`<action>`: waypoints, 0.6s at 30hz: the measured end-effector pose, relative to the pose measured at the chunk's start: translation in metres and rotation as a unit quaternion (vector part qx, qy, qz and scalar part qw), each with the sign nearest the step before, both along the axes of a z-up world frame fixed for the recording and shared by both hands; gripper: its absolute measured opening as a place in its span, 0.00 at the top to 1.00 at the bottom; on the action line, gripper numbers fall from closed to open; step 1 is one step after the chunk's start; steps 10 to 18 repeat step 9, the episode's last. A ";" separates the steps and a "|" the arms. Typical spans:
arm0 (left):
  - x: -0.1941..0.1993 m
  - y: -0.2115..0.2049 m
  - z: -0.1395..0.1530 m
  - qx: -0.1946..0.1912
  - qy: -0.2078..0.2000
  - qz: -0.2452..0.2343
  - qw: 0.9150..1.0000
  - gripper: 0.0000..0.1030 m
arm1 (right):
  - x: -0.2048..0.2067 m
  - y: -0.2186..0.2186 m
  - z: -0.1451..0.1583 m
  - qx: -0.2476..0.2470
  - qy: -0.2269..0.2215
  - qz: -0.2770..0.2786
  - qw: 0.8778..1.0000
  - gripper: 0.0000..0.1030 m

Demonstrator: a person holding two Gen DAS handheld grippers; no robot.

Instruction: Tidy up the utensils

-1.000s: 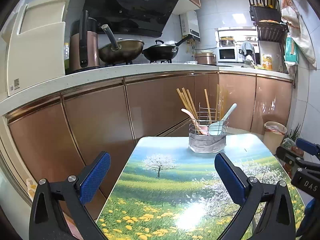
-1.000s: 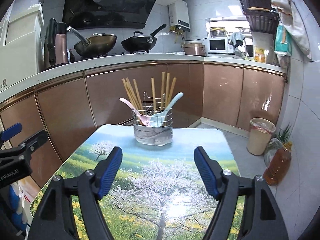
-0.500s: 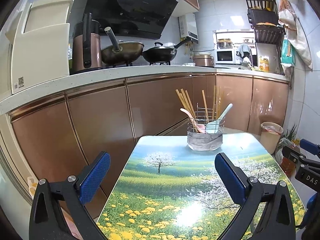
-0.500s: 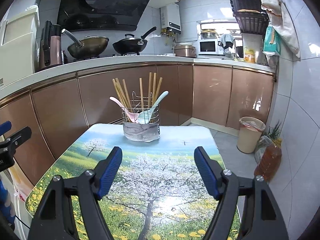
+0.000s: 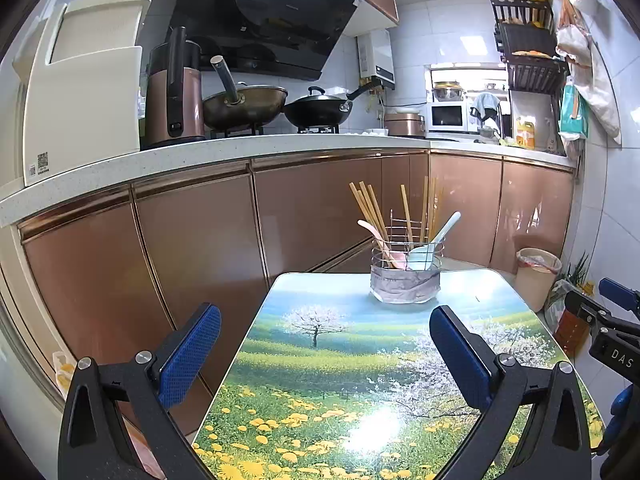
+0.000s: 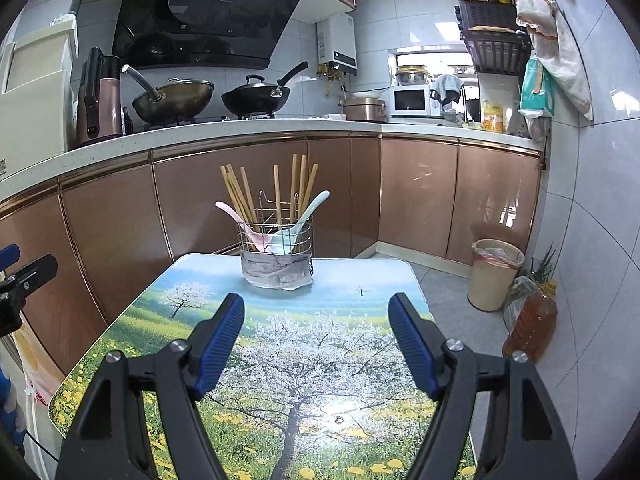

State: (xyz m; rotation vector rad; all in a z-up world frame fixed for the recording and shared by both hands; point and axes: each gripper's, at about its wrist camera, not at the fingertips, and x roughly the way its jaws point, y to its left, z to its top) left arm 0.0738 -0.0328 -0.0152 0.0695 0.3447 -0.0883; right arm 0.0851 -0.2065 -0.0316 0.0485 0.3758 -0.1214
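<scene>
Since the chopsticks and both spoons already sit in the wire holder at the tabletop's far end, we figure we're basically done, left gripper and right gripper fingers spread, holding nothing.

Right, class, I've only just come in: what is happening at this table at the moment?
A person holds two grippers over the printed table, and nothing is being handled yet. The left gripper and right gripper are both open and empty. At the far end stands a wire holder with wooden chopsticks, a pink spoon and a pale blue spoon already in it.
</scene>
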 end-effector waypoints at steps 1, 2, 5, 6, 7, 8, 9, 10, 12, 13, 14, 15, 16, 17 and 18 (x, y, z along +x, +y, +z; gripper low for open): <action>0.000 0.000 0.000 0.000 0.000 0.000 1.000 0.00 | 0.000 0.000 0.000 0.000 0.000 0.000 1.000 0.29; -0.001 0.001 0.001 -0.001 0.000 0.000 1.000 0.00 | 0.000 -0.001 0.000 0.000 -0.001 0.000 1.000 0.29; -0.001 0.000 0.000 0.000 -0.001 0.001 1.000 0.00 | -0.001 -0.001 0.001 0.000 -0.002 -0.001 1.000 0.29; -0.001 0.000 0.000 -0.001 0.000 0.001 1.000 0.00 | -0.001 -0.001 0.001 0.000 -0.002 -0.002 1.000 0.29; -0.001 0.000 0.000 -0.001 0.000 0.000 1.000 0.00 | -0.001 -0.002 0.001 -0.001 -0.001 -0.001 1.000 0.29; -0.001 0.000 0.000 -0.001 0.001 0.000 1.000 0.00 | -0.001 -0.002 0.001 -0.002 -0.001 -0.001 1.000 0.29; -0.001 0.000 -0.001 -0.001 0.002 0.000 1.000 0.00 | -0.001 -0.002 0.001 -0.001 -0.001 -0.001 1.000 0.29; -0.001 0.000 -0.001 -0.001 0.002 0.000 1.000 0.00 | -0.001 -0.002 0.001 -0.001 -0.001 -0.001 1.000 0.29; -0.001 0.000 -0.001 -0.001 0.002 0.000 1.000 0.00 | -0.001 -0.002 0.001 -0.001 -0.001 -0.001 1.000 0.29; -0.001 0.000 -0.001 -0.001 0.002 0.000 1.000 0.00 | -0.001 -0.002 0.001 -0.001 -0.001 -0.001 1.000 0.29; -0.001 0.000 -0.001 -0.001 0.002 0.000 1.000 0.00 | -0.001 -0.002 0.001 -0.001 -0.001 -0.001 1.000 0.29; -0.001 0.000 -0.001 -0.001 0.002 0.000 1.000 0.00 | -0.001 -0.002 0.001 -0.001 -0.001 -0.001 1.000 0.29; -0.001 0.000 -0.001 -0.001 0.002 0.000 1.000 0.00 | -0.001 -0.002 0.001 -0.001 -0.001 -0.001 1.000 0.29; -0.001 0.000 -0.001 -0.001 0.002 0.000 1.000 0.00 | -0.001 -0.002 0.001 -0.001 -0.001 -0.001 1.000 0.29; -0.001 0.000 -0.001 -0.001 0.002 0.000 1.000 0.00 | -0.001 -0.002 0.001 -0.001 -0.001 -0.001 1.000 0.29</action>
